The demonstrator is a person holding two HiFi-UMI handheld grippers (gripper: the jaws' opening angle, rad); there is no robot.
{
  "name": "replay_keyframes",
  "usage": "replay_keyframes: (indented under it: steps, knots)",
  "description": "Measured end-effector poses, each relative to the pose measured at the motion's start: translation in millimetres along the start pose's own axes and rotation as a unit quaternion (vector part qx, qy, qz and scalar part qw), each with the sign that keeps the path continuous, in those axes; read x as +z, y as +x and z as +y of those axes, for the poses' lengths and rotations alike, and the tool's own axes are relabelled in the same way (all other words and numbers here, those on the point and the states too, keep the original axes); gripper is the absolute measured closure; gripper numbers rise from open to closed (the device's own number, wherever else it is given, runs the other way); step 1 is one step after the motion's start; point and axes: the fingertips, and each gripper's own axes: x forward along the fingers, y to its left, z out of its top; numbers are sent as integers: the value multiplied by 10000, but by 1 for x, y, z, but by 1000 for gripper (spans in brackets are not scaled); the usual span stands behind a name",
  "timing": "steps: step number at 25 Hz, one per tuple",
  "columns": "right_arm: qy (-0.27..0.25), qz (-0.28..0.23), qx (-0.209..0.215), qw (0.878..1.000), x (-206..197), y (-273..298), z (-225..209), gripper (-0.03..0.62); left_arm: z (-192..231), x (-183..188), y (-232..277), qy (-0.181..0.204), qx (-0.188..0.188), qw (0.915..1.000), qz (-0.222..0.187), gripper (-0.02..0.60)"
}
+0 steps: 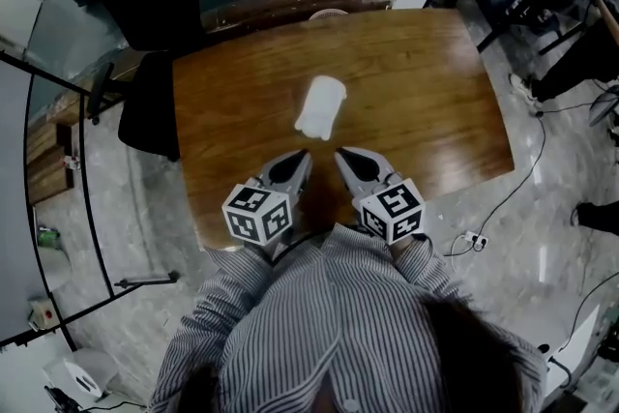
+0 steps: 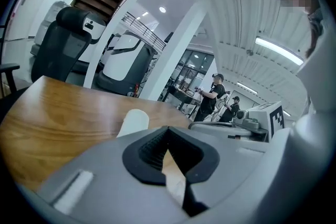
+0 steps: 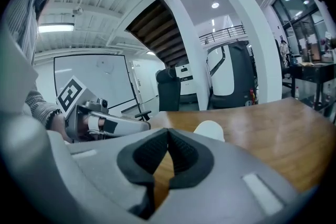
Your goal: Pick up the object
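A white, soft-looking object (image 1: 321,106) lies on the wooden table (image 1: 426,92), a little beyond both grippers. In the left gripper view the white object (image 2: 134,121) peeks over the jaws; in the right gripper view the same object (image 3: 209,129) shows just past them. My left gripper (image 1: 305,156) hovers near the table's front edge, shut with nothing held. My right gripper (image 1: 340,153) sits beside it, also shut and empty. Their tips point toward the object and stand close to each other, apart from it.
A dark office chair (image 1: 145,102) stands at the table's left side. Cables and a power strip (image 1: 472,238) lie on the floor to the right. People stand far off in the left gripper view (image 2: 210,97). The wood around the object is bare.
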Motion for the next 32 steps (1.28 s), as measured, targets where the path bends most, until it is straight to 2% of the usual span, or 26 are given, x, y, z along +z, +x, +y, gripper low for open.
replay_keyframes:
  steps: [6,10,12,21,28,32]
  knots:
    - [114,105,53,9999,0,14,-19,592,28,17,23,195,-69,9989,411,578]
    - [249,283,93,9992,-10,24,-28,592,55,14,45,346,-45,9957,859,492]
    - [300,393,142,9987,-16,27,-33,591,65,12,58,382,-41,9937,1050,475]
    - [596,738,165,9954,-42,37,-54,592,99,2,114,186,-208,9871,1577,383]
    - [898,903,34,9919,-61,33,-72,592,128,-8,150,-115,-309,9832,1793,377]
    - [1098,1047,15,9884,-77,31,-77,592,136,-13,162,-148,-399,9812,1880,376]
